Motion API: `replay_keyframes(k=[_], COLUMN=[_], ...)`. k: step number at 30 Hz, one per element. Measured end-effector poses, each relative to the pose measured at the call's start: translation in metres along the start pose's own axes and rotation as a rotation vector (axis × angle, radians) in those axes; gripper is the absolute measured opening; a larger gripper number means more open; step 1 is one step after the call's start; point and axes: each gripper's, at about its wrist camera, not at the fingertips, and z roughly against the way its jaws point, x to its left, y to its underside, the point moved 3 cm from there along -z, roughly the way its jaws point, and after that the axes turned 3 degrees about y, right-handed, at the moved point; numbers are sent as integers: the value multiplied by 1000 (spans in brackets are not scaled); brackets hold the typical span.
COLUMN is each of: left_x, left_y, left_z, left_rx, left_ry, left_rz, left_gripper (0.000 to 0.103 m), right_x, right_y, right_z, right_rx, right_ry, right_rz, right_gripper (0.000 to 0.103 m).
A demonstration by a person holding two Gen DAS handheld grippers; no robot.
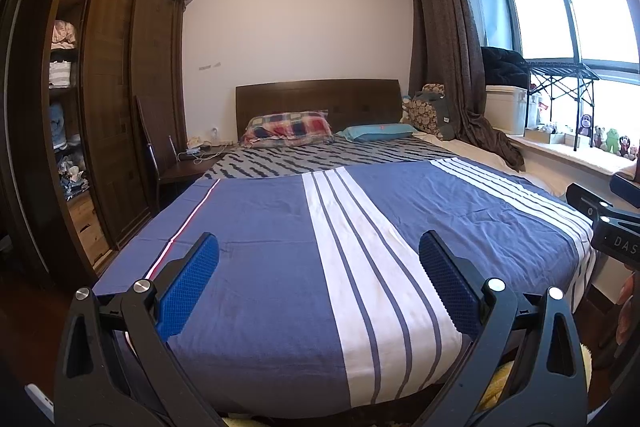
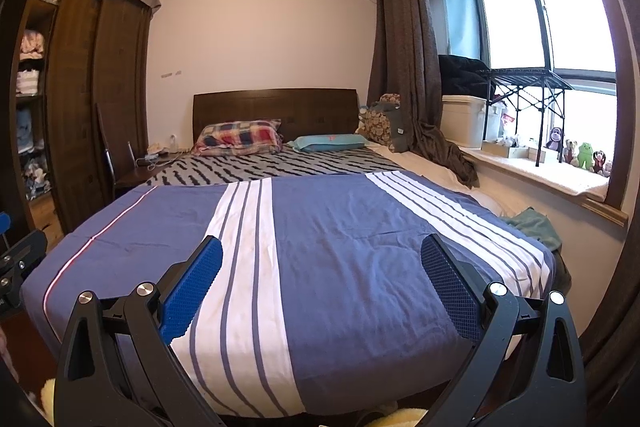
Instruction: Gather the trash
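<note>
My left gripper (image 1: 319,247) is open and empty, held above the foot of a bed with a blue and white striped cover (image 1: 260,227). My right gripper (image 2: 322,249) is open and empty too, above the same cover (image 2: 340,227). The right gripper's body shows at the right edge of the left wrist view (image 1: 612,231), and the left one shows at the left edge of the right wrist view (image 2: 16,263). No trash shows on the bed in either view.
A dark wardrobe (image 1: 104,107) with open shelves stands on the left. A bedside table (image 1: 188,163) holds small items and cables. Two pillows (image 1: 290,129) lie at the headboard. On the right are a curtain (image 2: 404,47), a windowsill with toys (image 2: 580,153) and a green cloth (image 2: 536,223).
</note>
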Motion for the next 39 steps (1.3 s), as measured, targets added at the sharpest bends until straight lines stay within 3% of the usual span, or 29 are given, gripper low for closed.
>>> replay_keyframes(k=[39], left_x=[-3], left_y=[-6], left_z=[4], left_rx=[-8], left_ry=[10], left_rz=[14], left_gripper=[95], right_x=[-2], right_y=[1], right_z=[-3], right_rx=[9], right_ry=[33], right_rz=[0], right_gripper=[100])
